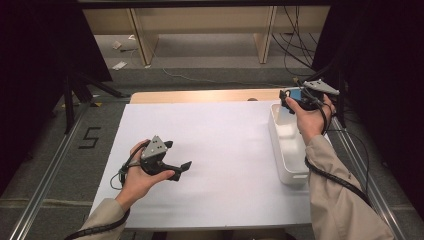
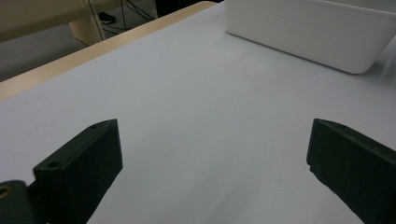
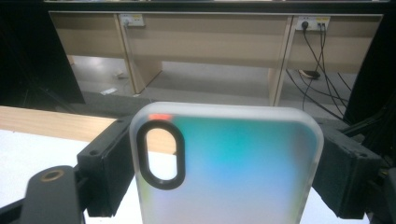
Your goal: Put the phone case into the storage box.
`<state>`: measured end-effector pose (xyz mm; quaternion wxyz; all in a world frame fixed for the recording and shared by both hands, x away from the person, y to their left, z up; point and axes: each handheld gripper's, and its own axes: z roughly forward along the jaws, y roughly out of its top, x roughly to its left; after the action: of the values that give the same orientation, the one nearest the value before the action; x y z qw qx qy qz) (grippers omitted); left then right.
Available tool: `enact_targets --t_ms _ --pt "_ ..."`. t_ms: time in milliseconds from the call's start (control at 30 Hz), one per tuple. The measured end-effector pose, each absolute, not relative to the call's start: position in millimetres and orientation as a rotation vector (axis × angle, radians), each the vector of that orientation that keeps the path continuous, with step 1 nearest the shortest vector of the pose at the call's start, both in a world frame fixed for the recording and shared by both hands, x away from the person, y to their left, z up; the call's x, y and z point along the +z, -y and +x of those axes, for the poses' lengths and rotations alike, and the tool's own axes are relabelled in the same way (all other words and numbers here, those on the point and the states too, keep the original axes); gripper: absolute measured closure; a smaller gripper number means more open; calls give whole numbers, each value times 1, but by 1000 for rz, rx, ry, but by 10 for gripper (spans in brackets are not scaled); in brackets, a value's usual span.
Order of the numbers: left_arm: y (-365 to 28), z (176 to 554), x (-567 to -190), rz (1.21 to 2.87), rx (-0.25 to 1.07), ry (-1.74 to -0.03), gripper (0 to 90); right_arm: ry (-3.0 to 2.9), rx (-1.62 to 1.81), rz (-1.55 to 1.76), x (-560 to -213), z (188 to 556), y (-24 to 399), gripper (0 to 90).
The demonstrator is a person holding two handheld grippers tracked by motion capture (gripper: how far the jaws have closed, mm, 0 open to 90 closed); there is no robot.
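Observation:
A translucent phone case (image 3: 224,168) with a teal-to-blue tint and a black-rimmed oval camera cut-out stands upright between the two black jaws of my right gripper (image 3: 224,172), which is shut on its sides. From above, that right gripper (image 1: 295,100) is held over the far end of the white bin (image 1: 287,150), and the case (image 1: 296,94) shows as a small blue patch. My left gripper (image 1: 182,167) hovers low over the white table sheet (image 1: 220,150) at the left, open, with nothing between its jaws. Its gripper view looks across the sheet toward the white bin (image 2: 303,32).
The white rectangular bin sits along the right edge of the sheet. A strip of wooden tabletop (image 1: 200,96) shows beyond the sheet's far edge. Wooden furniture legs (image 1: 140,35) and cables (image 1: 295,45) are on the floor behind the table.

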<state>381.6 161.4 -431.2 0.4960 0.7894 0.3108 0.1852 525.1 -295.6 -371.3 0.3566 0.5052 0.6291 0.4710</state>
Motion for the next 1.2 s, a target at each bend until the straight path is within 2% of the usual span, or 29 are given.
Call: enact_targets --t_ms 1200 --pt "-162 382 -431 1911 446 -751 27 -1628 1189 1321 -377 535 295 182"
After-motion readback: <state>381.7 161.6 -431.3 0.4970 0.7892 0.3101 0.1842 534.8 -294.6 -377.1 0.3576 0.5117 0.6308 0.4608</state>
